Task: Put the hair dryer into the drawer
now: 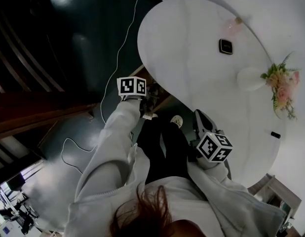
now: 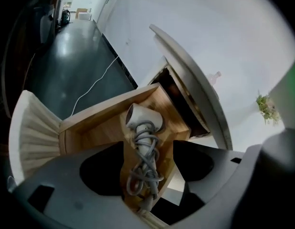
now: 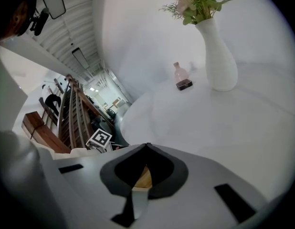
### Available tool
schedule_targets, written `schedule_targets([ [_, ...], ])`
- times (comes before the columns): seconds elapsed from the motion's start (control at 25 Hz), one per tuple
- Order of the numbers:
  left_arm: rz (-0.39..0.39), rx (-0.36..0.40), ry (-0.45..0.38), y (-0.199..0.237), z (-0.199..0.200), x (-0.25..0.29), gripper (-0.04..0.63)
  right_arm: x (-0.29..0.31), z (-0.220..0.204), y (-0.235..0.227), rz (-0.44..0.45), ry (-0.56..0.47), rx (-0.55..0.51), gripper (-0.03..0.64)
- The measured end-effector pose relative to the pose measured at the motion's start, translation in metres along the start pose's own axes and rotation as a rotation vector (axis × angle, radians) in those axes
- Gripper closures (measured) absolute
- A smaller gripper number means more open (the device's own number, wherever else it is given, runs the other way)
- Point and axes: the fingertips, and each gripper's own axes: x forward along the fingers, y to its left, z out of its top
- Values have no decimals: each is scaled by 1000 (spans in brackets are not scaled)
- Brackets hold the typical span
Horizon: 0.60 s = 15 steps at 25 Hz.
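Observation:
The white hair dryer (image 2: 142, 119) lies in the open wooden drawer (image 2: 97, 128), its grey cord wound round the handle. My left gripper (image 2: 148, 149) hangs just above it, jaws spread wide on either side and clear of the dryer and cord. The drawer sticks out from under the round white table (image 2: 195, 80). My right gripper (image 3: 147, 146) is over the table edge, its tips touching and nothing held. In the head view only the marker cubes show, the left cube (image 1: 132, 86) and the right cube (image 1: 214, 147); the dryer is hidden there.
The drawer's ribbed white front (image 2: 35, 128) stands at the left. On the table (image 1: 192, 58) are a white vase of flowers (image 3: 216, 56), a small pink bottle (image 3: 180, 73) and a dark square object (image 1: 225, 46). A white cable (image 1: 118, 58) trails over the dark floor.

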Motion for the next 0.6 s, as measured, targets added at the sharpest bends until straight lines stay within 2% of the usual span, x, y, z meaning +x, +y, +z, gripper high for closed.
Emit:
schedule_targets([
  [0.12,-18,-32,-35,-5,5,-12,295,3,6,7,23,-7,-12,568],
  [0.28,-37,-26,-58,-15,5,-28,295,7,14,17,50,-15,-21,568],
  [0.6,-76,-76,-130,-28,4,-63,295,17,26,45,112,-28,-45,568],
])
